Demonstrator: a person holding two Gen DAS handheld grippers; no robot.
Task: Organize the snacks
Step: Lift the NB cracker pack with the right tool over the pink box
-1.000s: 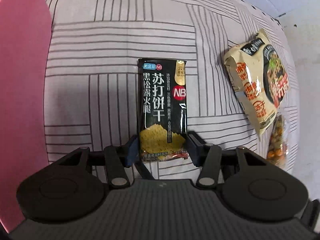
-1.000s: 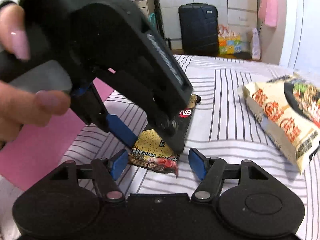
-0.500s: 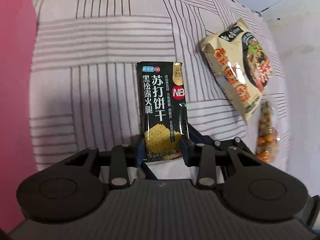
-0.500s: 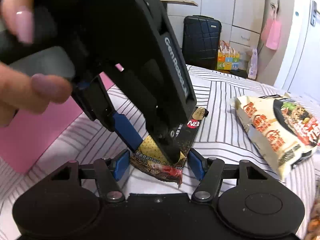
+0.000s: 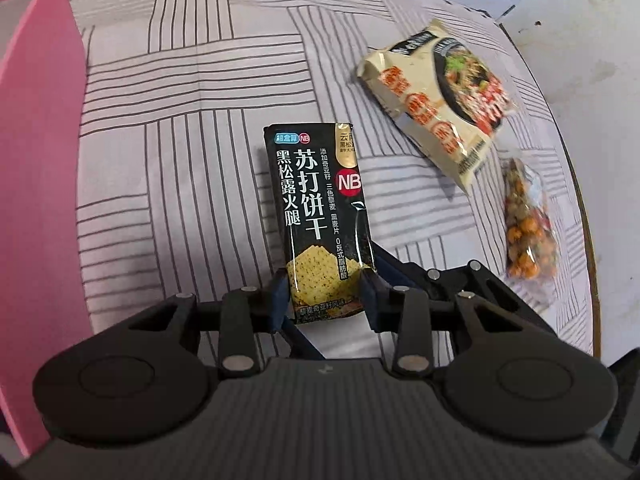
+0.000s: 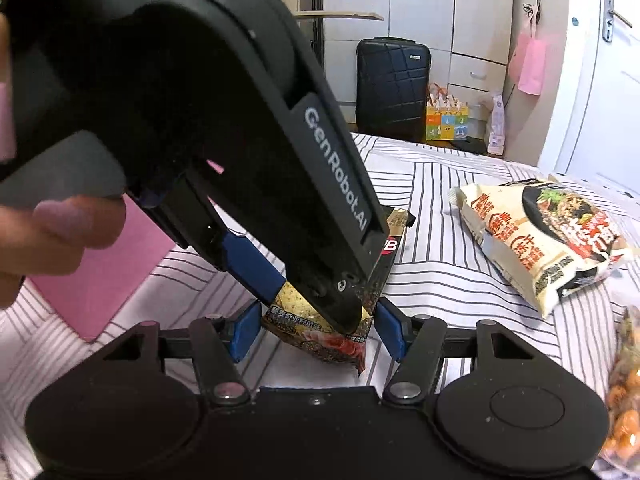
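Observation:
A black soda-cracker packet (image 5: 320, 216) with Chinese lettering is held by its lower end between my left gripper's (image 5: 324, 300) blue pads, lifted off the striped cloth. In the right wrist view the left gripper (image 6: 312, 300) comes down from the upper left onto the same packet (image 6: 320, 336). My right gripper (image 6: 316, 334) has its blue fingers on either side of the packet's lower end, with gaps showing, so it is open.
A beige noodle packet (image 5: 436, 96) and a clear bag of coated peanuts (image 5: 528, 224) lie on the right of the striped cloth (image 5: 180, 160). A pink box wall (image 5: 36, 200) stands at the left. A black suitcase (image 6: 392, 80) stands beyond the surface.
My left gripper closed on the cracker packet and lifted it off the cloth. The right gripper moved in around the packet's lower end.

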